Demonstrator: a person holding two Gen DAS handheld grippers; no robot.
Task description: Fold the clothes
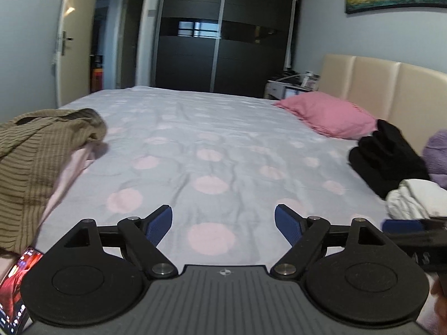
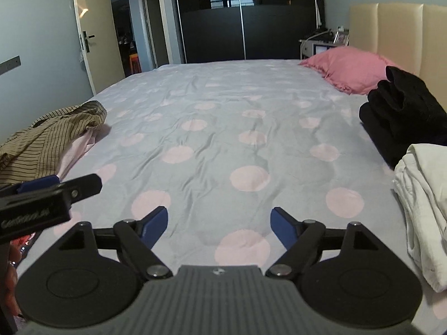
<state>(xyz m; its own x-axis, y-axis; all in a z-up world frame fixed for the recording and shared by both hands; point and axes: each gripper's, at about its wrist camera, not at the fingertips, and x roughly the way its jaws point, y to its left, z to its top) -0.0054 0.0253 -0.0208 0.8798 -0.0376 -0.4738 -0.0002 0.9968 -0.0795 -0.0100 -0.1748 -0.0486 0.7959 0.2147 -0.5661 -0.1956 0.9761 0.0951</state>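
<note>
L tongs (image 1: 223,224) open, R tongs (image 2: 219,223) open, empty

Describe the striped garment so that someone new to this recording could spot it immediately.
Start from the big bed with its pink-dotted sheet. On its left edge, opposite the headboard side, lies a crumpled heap: the striped garment. It is olive-tan with thin dark stripes, unlike the plain black clothes and white clothes piled at right.
</note>
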